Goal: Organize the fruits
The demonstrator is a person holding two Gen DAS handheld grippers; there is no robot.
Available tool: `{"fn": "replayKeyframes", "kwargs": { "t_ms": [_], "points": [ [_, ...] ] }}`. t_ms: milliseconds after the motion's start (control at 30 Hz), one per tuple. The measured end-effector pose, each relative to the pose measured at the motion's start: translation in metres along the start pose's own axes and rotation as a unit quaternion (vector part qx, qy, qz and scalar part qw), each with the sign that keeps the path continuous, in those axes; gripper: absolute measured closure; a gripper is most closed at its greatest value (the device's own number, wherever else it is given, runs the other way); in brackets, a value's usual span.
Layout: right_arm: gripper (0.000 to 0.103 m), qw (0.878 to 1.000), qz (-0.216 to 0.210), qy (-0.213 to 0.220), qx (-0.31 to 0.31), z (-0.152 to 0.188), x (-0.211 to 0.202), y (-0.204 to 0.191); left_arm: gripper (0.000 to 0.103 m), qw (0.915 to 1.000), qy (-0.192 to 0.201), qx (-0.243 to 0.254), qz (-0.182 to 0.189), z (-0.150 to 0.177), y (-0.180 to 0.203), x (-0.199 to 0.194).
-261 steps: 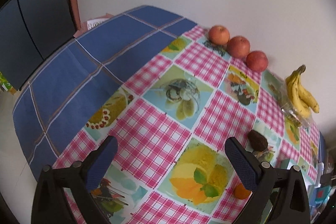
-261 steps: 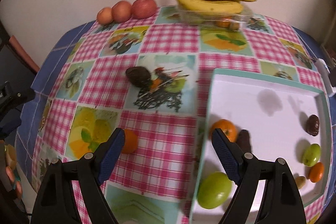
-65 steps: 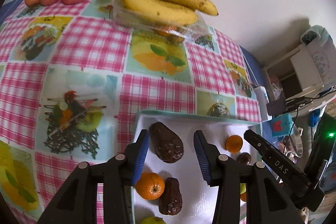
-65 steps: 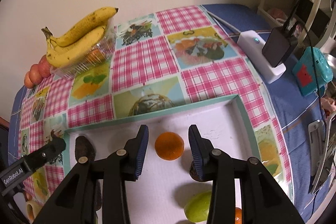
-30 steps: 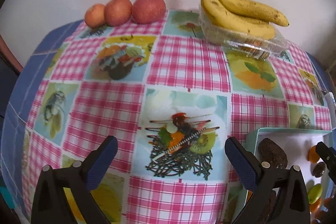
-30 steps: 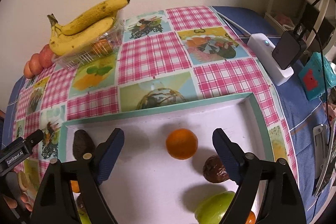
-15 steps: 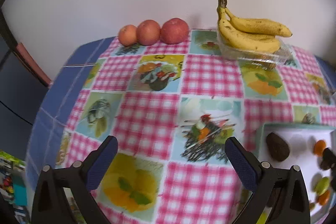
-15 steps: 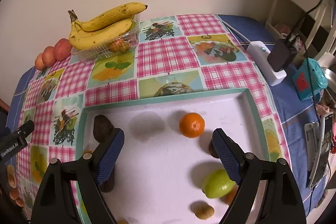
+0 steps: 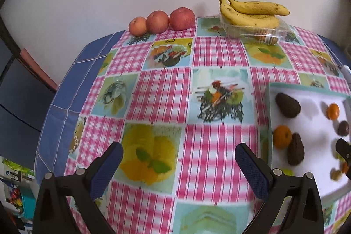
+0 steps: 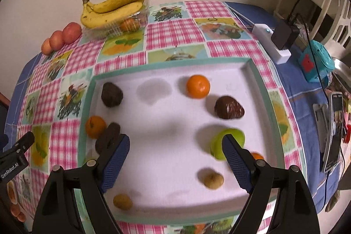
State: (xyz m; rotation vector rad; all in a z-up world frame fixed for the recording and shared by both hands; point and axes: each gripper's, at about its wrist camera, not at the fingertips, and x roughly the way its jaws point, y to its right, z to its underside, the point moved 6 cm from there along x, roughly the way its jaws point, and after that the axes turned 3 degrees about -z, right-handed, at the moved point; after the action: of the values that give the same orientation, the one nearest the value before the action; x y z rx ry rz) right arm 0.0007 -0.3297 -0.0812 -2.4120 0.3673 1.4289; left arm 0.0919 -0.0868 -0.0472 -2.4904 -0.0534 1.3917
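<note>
Since the fruits already lie sorted in the tray (image 10: 265, 89), both grippers, left (image 9: 178, 159) and right (image 10: 175, 152), hover with jaws spread wide, holding nothing.

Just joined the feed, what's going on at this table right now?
A person is sorting fruit into a white tray. Both grippers are open and empty: the left gripper hangs over the checked tablecloth, the right gripper over the tray. The tray already holds oranges, avocados and a green fruit. The bananas and three apples remain by the wall.
</note>
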Motion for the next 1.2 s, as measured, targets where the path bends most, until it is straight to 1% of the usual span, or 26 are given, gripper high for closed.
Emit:
{"fn": "replayKeyframes", "kwargs": {
  "t_ms": [100,233,400,500,600,700,867,1200],
  "points": [
    [0.016,1.000,-0.001,-0.001,-0.010,0.011,-0.006,-0.008,0.000,1.0000,-0.002,0.007,-0.006,0.012,-0.004,-0.003],
    [0.016,0.999,0.003,0.001,-0.033,0.025,-0.014,-0.022,0.000,0.9999,-0.005,0.013,-0.005,0.026,-0.008,-0.007],
    [0.016,0.998,0.005,0.009,-0.060,0.042,-0.026,-0.037,0.000,0.9995,0.022,0.017,-0.011,0.039,-0.016,-0.024],
    [0.016,0.997,0.010,0.011,-0.071,0.052,-0.030,-0.041,0.000,0.9989,0.046,0.013,-0.001,0.047,-0.022,-0.037],
    [0.016,0.997,0.012,0.011,-0.072,0.062,-0.034,-0.042,0.000,0.9984,0.055,0.013,0.005,0.054,-0.026,-0.046],
    [0.016,0.998,0.004,0.010,-0.069,0.072,-0.037,-0.043,0.000,0.9985,0.052,0.016,0.012,0.063,-0.028,-0.050],
    [0.016,0.998,0.003,0.018,-0.065,0.083,-0.046,-0.043,0.000,0.9985,0.039,0.038,0.004,0.077,-0.025,-0.052],
    [0.016,0.997,-0.001,0.030,-0.067,0.083,-0.053,-0.044,0.000,0.9990,0.026,0.032,0.019,0.080,-0.025,-0.051]
  ]
}}
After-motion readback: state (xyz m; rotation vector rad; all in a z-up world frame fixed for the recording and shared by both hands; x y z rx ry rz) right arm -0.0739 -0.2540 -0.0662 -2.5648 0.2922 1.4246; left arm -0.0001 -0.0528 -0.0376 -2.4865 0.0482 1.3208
